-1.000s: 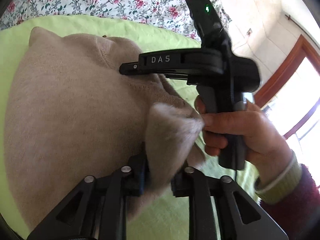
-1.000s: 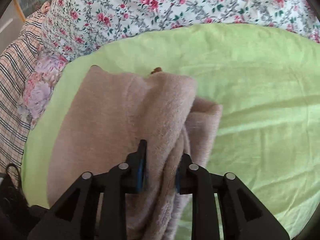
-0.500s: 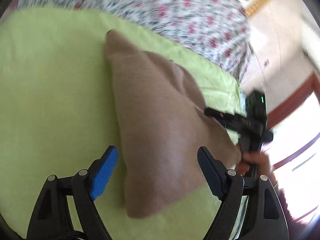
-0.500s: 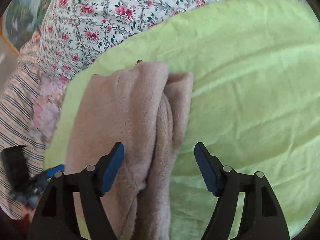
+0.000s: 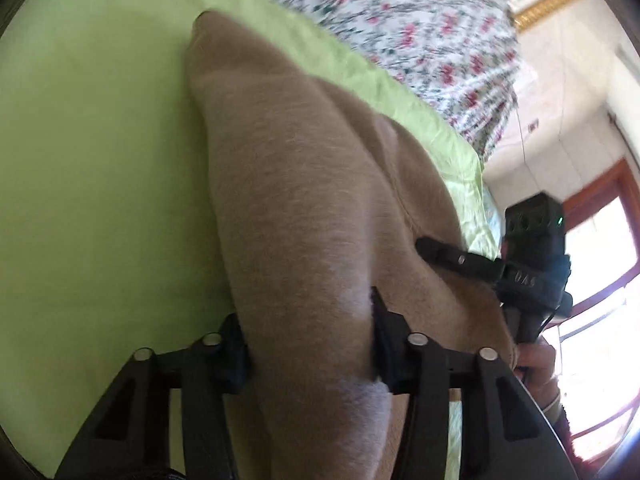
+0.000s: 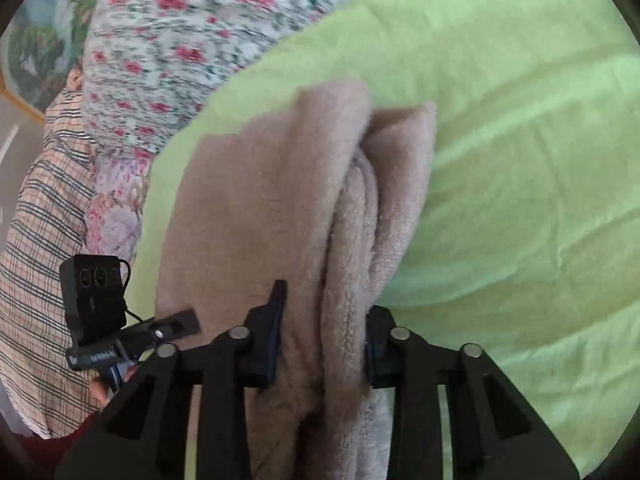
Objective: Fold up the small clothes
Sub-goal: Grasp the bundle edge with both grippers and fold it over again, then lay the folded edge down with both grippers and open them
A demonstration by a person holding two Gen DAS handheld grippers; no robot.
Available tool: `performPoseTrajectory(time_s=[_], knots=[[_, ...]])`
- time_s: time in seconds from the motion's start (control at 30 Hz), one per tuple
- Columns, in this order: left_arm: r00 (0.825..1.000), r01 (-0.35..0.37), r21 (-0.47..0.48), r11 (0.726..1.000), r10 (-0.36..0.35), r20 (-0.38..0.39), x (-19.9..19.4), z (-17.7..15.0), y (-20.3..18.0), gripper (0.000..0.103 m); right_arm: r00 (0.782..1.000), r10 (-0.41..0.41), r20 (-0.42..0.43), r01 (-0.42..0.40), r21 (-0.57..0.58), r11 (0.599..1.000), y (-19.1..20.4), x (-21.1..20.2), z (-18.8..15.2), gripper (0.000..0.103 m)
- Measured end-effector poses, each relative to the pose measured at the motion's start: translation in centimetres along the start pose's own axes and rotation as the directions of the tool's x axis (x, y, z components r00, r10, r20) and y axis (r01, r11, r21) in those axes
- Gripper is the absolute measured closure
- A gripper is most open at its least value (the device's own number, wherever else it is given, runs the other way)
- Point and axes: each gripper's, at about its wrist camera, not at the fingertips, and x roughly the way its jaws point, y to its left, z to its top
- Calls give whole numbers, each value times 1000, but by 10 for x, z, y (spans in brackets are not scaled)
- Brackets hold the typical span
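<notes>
A beige fleece garment (image 5: 304, 184) lies folded lengthwise on the green sheet (image 5: 100, 160). My left gripper (image 5: 306, 312) straddles the near end of its smooth fold; the jaws are closing and both pads touch the fabric. In the right wrist view the garment (image 6: 260, 208) shows its layered open edge on the right side. My right gripper (image 6: 326, 300) is closing on the near end of those layers, with fabric filling the gap. Each gripper appears in the other's view: the right gripper (image 5: 436, 248) at the garment's right edge, the left gripper (image 6: 180, 320) at its left edge.
A floral quilt (image 6: 180, 32) borders the green sheet (image 6: 520, 160) at the far side, with a plaid cloth (image 6: 36, 240) to its left. A window with a wooden frame (image 5: 592, 200) lies beyond the bed's right edge. A hand (image 5: 536, 360) holds the right gripper's handle.
Both grippers let go of the garment, opened wide, and now close around its near end again. The left gripper has shifted sideways to the garment's left fold, apart from the right one.
</notes>
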Motion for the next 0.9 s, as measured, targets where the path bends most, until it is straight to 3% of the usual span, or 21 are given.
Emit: performPoseTrajectory(time_s=[0.2,0.37,0.47,0.67,0.73,0.83,0.9], knots=[[997,-48,30,998,46,65,-98,-36,9,59,991,134,2,-133,-59,989,72,13,-36,73],[986,-134,27,991,131,105,-178,-81,35,59,969,242,-52,-246,-114,963,130,53,-75,73],[980,-162,-3,987,161,114,-206,-102,55,59,957,276,-87,-285,-107,953,149,78,-91,73],[980,-164,-77,983,171,103,-211,-134,97,58,967,225,-119,-237,-104,966,156,107,-112,73],[979,-159,-86,983,168,111,-204,-138,102,50,971,205,-120,-217,-91,972,150,109,-115,71],[984,-128,-114,985,141,111,-205,-141,112,31,977,167,-134,-179,-87,980,145,108,-114,61],[981,-122,-127,984,139,133,-210,-137,115,29,987,116,-112,-127,-99,987,145,97,-107,48]])
